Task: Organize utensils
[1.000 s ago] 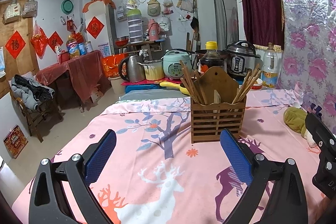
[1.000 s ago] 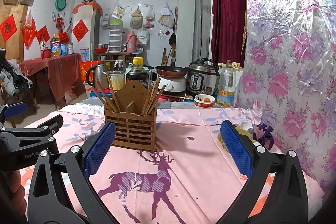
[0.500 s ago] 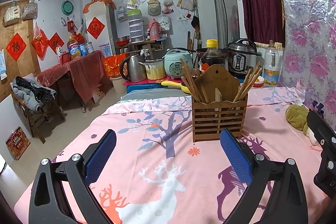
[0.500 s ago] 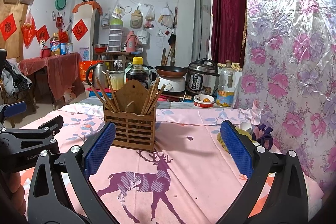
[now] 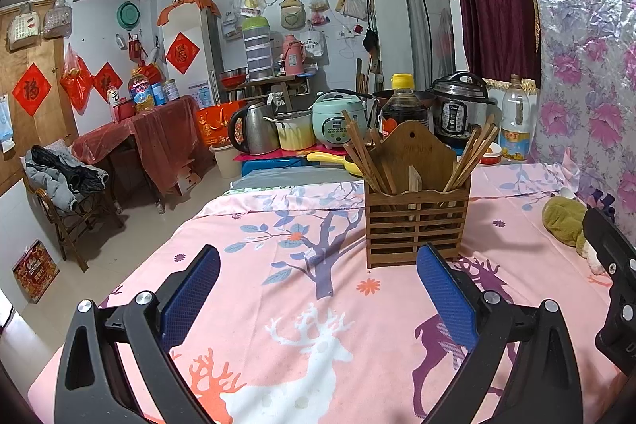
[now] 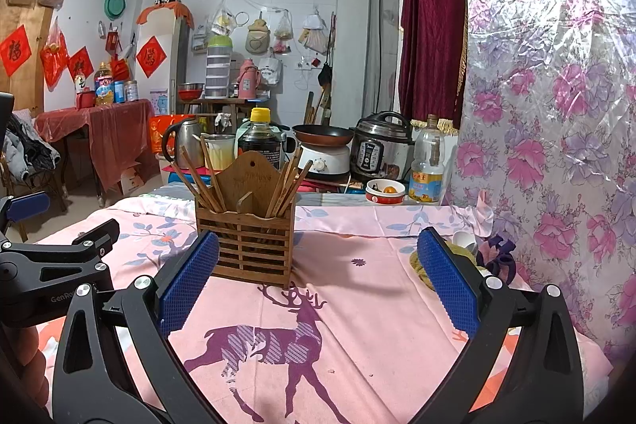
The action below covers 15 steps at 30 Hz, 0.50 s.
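A slatted wooden utensil holder point(image 5: 416, 223) point(image 6: 247, 243) stands on the pink deer-print tablecloth point(image 5: 302, 304). Brown chopsticks point(image 5: 367, 157) point(image 6: 202, 177) lean in its left and right compartments. My left gripper point(image 5: 318, 289) hovers low over the cloth, open and holding nothing, with the holder just beyond its right finger. My right gripper point(image 6: 318, 277) is open too and holds nothing; the holder sits ahead of its left finger. The left gripper's body point(image 6: 47, 277) shows at the left edge of the right wrist view, and the right gripper's body point(image 5: 612, 265) at the right edge of the left wrist view.
A green cloth lump point(image 5: 564, 221) point(image 6: 421, 261) and a dark purple item point(image 6: 499, 257) lie at the table's right by the floral foil wall point(image 6: 556, 106). Behind the table stand a soy sauce bottle point(image 6: 259, 142), pressure cooker point(image 6: 383, 150), kettle point(image 5: 254, 130) and oil bottle point(image 6: 427, 169).
The view in both cameras has drifted slightly, with the holder shifting a little right in the left wrist view. Both grippers stay open and hold nothing.
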Available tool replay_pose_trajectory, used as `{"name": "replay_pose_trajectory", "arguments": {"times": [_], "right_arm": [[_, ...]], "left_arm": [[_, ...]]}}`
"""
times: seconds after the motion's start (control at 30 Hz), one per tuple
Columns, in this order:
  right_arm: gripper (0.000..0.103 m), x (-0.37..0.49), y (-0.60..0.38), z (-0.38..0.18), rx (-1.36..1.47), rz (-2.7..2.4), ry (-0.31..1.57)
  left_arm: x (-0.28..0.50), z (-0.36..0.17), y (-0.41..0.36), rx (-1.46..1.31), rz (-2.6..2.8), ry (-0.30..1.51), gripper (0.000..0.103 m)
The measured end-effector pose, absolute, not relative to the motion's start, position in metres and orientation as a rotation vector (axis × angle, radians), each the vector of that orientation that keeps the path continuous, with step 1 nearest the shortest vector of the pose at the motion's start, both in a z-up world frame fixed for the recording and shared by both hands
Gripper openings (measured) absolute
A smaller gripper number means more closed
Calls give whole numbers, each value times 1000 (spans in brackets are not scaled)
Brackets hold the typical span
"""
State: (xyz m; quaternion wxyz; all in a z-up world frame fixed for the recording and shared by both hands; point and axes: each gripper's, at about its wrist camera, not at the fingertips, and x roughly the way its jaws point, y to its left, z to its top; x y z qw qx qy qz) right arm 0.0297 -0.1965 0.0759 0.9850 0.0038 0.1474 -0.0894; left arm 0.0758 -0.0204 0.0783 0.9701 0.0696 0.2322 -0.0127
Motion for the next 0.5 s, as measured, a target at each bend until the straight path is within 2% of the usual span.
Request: {"name": "replay_pose_trajectory", "arguments": {"times": [0.5], "right_arm": [[96, 30, -196, 75, 6, -180, 296]], "left_arm": [[76, 79, -21, 142, -27, 469, 97]]}}
